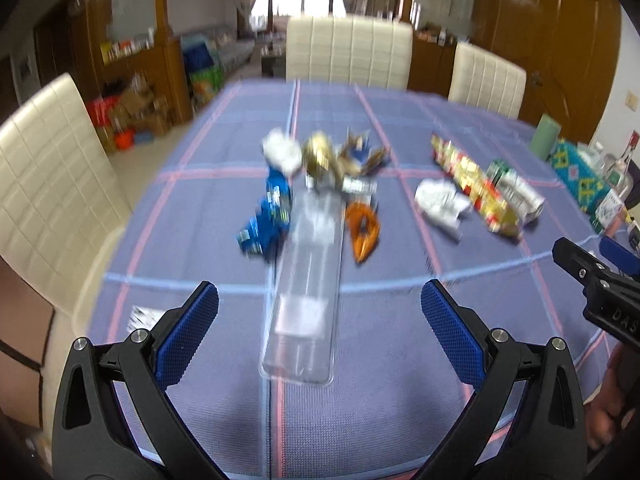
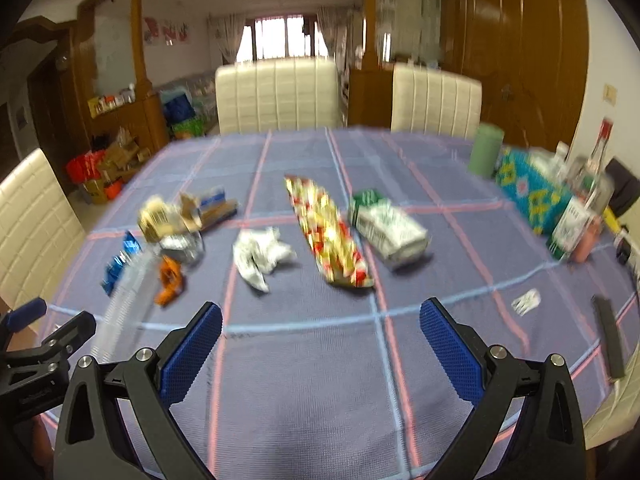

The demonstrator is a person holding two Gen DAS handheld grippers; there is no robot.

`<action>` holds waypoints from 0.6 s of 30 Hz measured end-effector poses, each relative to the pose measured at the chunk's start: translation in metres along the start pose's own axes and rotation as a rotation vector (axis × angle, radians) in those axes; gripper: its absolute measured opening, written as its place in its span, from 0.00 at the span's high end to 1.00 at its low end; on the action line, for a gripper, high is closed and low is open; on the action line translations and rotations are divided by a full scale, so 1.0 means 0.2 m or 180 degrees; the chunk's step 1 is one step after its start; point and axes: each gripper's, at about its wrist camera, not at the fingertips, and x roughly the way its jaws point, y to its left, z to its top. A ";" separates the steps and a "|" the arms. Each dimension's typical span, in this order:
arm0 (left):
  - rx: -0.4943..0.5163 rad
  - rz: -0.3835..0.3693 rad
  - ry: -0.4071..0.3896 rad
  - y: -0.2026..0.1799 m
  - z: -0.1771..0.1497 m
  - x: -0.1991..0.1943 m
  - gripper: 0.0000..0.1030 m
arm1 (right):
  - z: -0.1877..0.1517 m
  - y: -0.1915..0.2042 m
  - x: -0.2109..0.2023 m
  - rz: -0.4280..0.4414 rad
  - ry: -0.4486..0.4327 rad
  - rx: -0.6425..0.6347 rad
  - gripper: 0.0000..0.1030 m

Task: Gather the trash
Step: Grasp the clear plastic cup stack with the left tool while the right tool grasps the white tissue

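Trash lies spread over the blue checked tablecloth [image 1: 400, 340]. A long clear plastic tray [image 1: 308, 284] points straight at my open left gripper [image 1: 320, 316], its near end between the fingertips' line. Beside it lie a blue wrapper [image 1: 268, 216], an orange wrapper [image 1: 362, 232], a gold and brown wrapper pile [image 1: 336, 160] and crumpled white paper [image 1: 440, 202]. My right gripper [image 2: 320, 336] is open above bare cloth; ahead lie crumpled white paper [image 2: 260, 258], a red-yellow snack bag [image 2: 332, 236] and a green-white carton [image 2: 386, 226].
Cream chairs [image 1: 348, 50] stand around the table. At the right edge are a green cylinder [image 2: 485, 150], a teal patterned box [image 2: 528, 192], bottles [image 2: 580, 208], a small paper scrap [image 2: 526, 301] and a dark flat bar [image 2: 608, 336]. The right gripper [image 1: 592, 280] shows in the left view.
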 end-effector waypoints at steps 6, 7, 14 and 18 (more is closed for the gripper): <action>0.0071 0.0078 0.0314 -0.03 -0.01 0.19 0.14 | -0.03 0.00 0.20 0.0110 0.0276 0.0008 0.06; 0.0077 0.0102 0.0369 -0.04 0.00 0.22 0.15 | -0.03 0.01 0.22 0.0106 0.0284 0.0000 0.06; 0.0186 0.0239 0.0472 -0.05 0.01 0.35 0.55 | 0.04 0.02 0.38 0.0152 0.0437 -0.0027 0.06; 0.0117 0.0081 0.0355 -0.03 0.05 0.33 0.59 | 0.10 0.10 0.44 0.0207 0.0391 -0.0220 0.06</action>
